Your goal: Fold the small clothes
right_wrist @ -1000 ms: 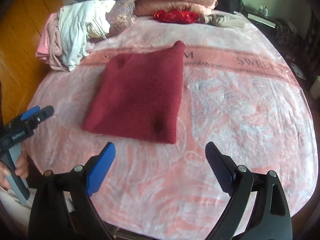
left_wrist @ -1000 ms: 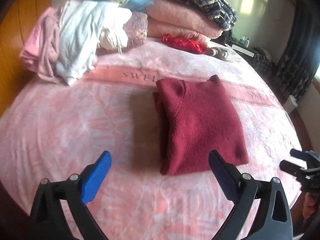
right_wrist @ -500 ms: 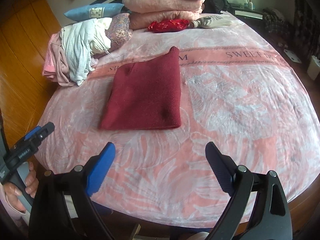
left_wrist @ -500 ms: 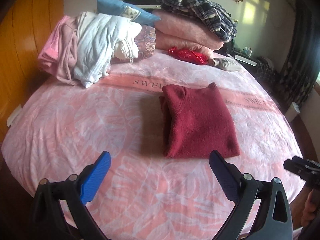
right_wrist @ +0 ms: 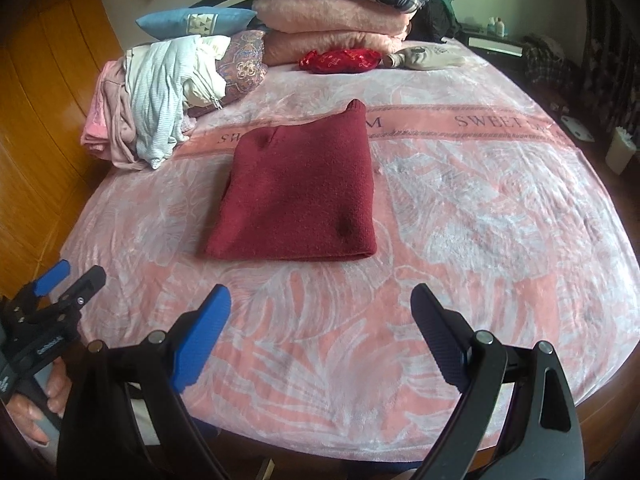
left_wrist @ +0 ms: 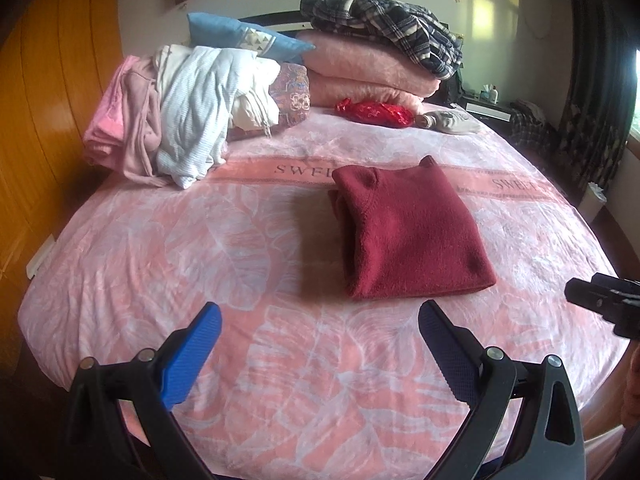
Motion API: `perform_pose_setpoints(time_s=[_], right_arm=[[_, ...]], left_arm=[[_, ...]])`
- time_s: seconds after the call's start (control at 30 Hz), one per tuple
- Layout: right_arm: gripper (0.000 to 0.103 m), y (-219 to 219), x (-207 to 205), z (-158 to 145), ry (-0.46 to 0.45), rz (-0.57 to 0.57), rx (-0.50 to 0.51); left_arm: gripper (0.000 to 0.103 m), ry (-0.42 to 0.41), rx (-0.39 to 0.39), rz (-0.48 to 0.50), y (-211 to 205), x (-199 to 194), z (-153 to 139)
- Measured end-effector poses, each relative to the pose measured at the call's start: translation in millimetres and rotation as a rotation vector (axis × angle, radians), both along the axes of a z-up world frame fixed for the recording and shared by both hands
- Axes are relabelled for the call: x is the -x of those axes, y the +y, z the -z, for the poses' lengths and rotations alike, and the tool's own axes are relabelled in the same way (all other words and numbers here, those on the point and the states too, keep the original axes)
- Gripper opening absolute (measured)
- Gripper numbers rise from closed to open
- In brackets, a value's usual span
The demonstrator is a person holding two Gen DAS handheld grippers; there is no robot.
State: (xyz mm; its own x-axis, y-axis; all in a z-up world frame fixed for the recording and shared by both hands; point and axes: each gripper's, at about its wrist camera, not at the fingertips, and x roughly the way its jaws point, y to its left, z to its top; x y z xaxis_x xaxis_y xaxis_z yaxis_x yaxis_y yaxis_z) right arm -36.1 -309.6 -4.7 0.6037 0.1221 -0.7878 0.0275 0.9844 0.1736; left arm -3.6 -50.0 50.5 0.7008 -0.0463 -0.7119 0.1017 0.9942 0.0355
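While the folded maroon sweater (left_wrist: 408, 228) lies flat, left claw (left_wrist: 320, 326) and right claw (right_wrist: 320, 308) gape empty

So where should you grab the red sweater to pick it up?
Probably the near edge of the folded red sweater, coming in low from the front of the bed. That edge faces both open grippers, left gripper and right gripper, and looks thick and rounded, so pinching it should catch every layer.

we see a pink bedspread (left_wrist: 168, 264), a blue pillow (left_wrist: 244, 38), stacked pink blankets (left_wrist: 360, 68) under a plaid shirt (left_wrist: 384, 20), and a red pouch (left_wrist: 374, 112).
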Motion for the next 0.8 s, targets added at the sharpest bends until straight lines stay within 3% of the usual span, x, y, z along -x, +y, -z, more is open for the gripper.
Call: perform_pose_setpoints(time_s=[0.27,0.8], right_arm=[[0.091,11,-4,12,0.012,-0.03,-0.003],[0.091,-13,-10,25,0.059,0.002,-0.053]], left_arm=[[0.099,0.031,0.0,-0.002,3,-4,5],[0.099,0.041,-0.05,-0.024,-4,-11,27]])
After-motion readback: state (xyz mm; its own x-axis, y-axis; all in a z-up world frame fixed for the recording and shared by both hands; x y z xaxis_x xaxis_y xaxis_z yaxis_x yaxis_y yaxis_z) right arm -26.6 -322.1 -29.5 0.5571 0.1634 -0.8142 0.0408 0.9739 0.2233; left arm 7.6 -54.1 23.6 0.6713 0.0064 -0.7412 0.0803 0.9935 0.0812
